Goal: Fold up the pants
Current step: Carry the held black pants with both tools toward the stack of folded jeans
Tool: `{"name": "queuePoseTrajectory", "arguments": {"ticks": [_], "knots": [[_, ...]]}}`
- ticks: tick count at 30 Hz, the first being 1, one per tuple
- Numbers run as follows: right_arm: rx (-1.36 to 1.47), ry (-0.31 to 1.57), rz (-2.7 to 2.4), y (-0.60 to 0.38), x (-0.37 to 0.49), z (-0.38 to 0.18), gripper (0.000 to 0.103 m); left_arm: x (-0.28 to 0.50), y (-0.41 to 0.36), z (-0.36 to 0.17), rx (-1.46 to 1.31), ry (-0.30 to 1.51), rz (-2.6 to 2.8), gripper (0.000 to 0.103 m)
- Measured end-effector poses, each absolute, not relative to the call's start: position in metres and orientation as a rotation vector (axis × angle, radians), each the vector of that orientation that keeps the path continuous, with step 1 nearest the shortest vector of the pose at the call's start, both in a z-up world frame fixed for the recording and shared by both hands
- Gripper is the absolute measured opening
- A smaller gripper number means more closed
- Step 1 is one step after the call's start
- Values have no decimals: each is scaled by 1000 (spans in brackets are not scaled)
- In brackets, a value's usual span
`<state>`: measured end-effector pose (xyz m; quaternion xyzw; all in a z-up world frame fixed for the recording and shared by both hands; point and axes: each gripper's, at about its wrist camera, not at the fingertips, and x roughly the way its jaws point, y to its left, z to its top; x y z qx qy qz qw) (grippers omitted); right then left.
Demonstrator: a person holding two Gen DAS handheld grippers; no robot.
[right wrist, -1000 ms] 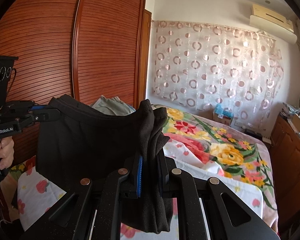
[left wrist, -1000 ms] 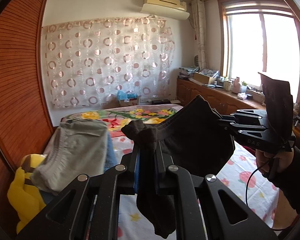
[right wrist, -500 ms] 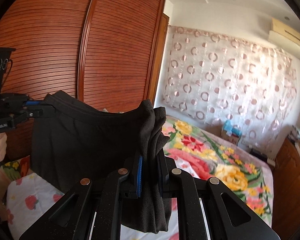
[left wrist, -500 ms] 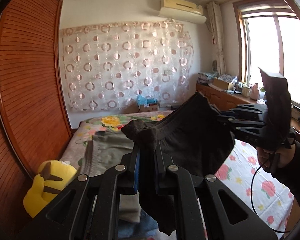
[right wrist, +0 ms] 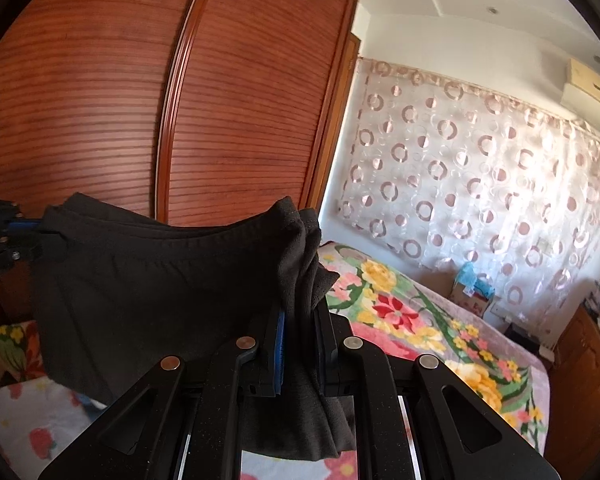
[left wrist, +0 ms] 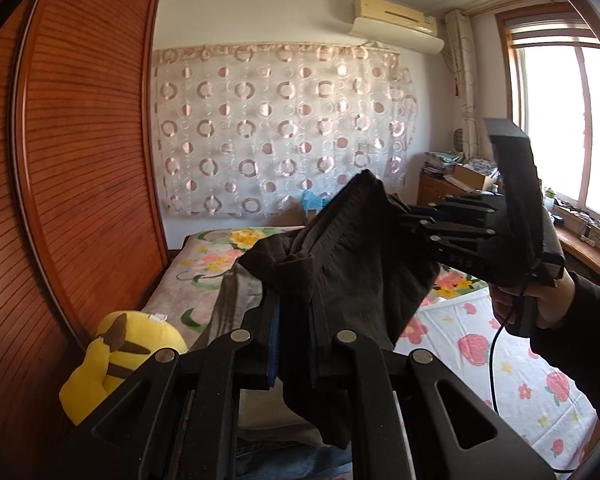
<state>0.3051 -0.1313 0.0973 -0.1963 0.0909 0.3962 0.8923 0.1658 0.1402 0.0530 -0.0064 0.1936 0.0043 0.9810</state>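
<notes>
Plainly, I had the pants [left wrist: 356, 280] off the bed [left wrist: 500, 344] and in the air, stretched between my two grippers. My left gripper [left wrist: 294, 320] had its jaws pressed together on a bunched corner of the dark fabric, with a tail of cloth hanging down between the fingers. My right gripper [right wrist: 300, 320] was pinching the opposite corner in the same way, a thick wad of folded cloth squeezed between its pads. In the right wrist view the elastic waistband [right wrist: 172, 226] ran in a shallow sag from one grip across to the other, and the rest of the garment drooped below it.

I judged the cloth to be soft, knit and light: it draped limply, held no shape of its own, and crumpled wherever I clamped it. It did not look slippery, and the gathered waistband gave my jaws a firm, thick hold. The waistband corners seemed the right place to grip, since the legs then hung straight beneath. The floral bedspread lay below, with a grey garment [left wrist: 236, 300] and a yellow plush toy [left wrist: 116, 348] near the wardrobe [left wrist: 60, 160] side.
</notes>
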Motion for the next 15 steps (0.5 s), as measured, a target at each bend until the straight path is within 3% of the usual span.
{"name": "queuePoseTrajectory", "arguments": {"ticks": [15], "knots": [[-456,219,873,-80,334,95,12,157,160,15,-112,416,96,12]]}}
